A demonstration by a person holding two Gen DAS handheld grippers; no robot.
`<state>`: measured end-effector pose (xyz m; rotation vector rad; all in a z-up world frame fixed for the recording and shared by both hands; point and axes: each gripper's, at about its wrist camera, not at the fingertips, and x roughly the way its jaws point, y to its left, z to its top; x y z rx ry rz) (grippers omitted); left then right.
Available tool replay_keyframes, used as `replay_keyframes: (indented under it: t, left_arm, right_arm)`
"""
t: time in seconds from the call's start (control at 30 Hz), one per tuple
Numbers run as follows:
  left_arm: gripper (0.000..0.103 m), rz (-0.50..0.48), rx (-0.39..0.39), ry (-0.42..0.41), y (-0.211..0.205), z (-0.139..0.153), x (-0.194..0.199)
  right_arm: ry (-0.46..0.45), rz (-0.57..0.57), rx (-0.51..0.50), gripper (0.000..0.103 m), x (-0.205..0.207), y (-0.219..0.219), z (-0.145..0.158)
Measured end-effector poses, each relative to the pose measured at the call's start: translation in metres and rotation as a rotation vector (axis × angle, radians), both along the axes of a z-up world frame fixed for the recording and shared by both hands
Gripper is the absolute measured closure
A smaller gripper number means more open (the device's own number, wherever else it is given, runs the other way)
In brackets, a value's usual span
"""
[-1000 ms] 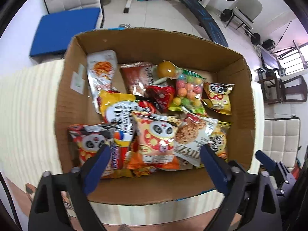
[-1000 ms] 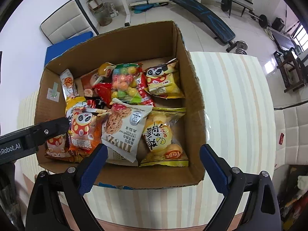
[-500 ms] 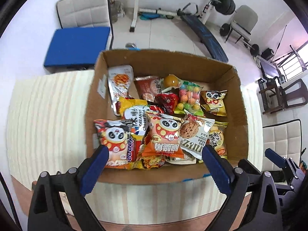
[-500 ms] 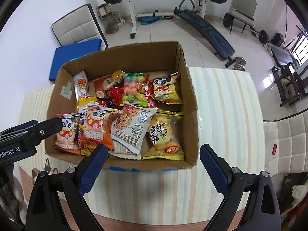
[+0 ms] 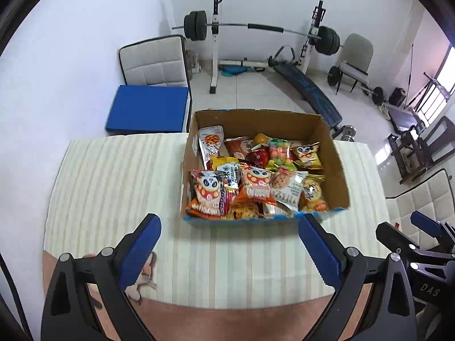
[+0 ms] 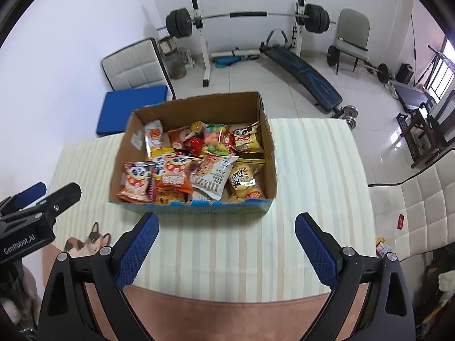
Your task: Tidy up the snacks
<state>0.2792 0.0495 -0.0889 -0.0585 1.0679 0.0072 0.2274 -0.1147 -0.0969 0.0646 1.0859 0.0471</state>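
An open cardboard box [image 5: 337, 170] sits on the striped table [image 5: 113, 187], filled with several snack packets: panda-print bags [image 5: 209, 189], a cookie pack [image 5: 288, 183] and a bag of coloured balls [image 5: 280, 153]. The box also shows in the right wrist view [image 6: 270, 153], with the cookie pack [image 6: 212, 176] near its front. My left gripper [image 5: 229, 244] is open and empty, held back above the table's near edge. My right gripper [image 6: 227, 241] is open and empty, also in front of the box.
The table has a pale striped cloth [image 6: 312, 170] with a cat picture [image 6: 91, 238] at its near left. Behind it stand a blue-cushioned chair [image 5: 148, 108], a barbell rack [image 5: 256, 28] and a sit-up bench [image 6: 304, 71]. A white padded chair [image 6: 421, 213] is at the right.
Both grippers have pulled back and up from above the box; the box now looks smaller and farther, and more of the table and room shows. Both stay open and empty.
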Motion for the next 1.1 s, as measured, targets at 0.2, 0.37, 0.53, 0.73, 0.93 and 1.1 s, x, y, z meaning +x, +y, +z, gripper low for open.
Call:
replay_keyframes:
  t: [0.2, 0.37, 0.53, 0.73, 0.93, 1.1]
  left_arm:
    - [0.004, 0.017, 0.013, -0.08, -0.002, 0.035, -0.044]
    - [0.004, 0.026, 0.007, -0.108, 0.0, 0.052, -0.069]
    - [0.004, 0.025, 0.002, -0.14, 0.0, 0.069, -0.094]
    - [0.004, 0.023, 0.003, -0.181, -0.003, 0.087, -0.119]
    - [0.004, 0.016, 0.003, -0.205, -0.008, 0.094, -0.129]
    - [0.0, 0.007, 0.016, -0.224, -0.015, 0.09, -0.125]
  right_arm:
    - [-0.062, 0.028, -0.014, 0.004, -0.051, 0.01, 0.033]
    - [-0.109, 0.041, -0.006, 0.004, -0.087, 0.012, 0.063]
    - [-0.155, 0.051, -0.004, 0.004, -0.12, 0.014, 0.091]
    - [-0.183, 0.057, 0.018, 0.004, -0.151, 0.015, 0.116]
    - [-0.205, 0.046, 0.0, 0.004, -0.167, 0.009, 0.129]
    - [-0.227, 0.011, -0.016, 0.001, -0.167, -0.001, 0.128]
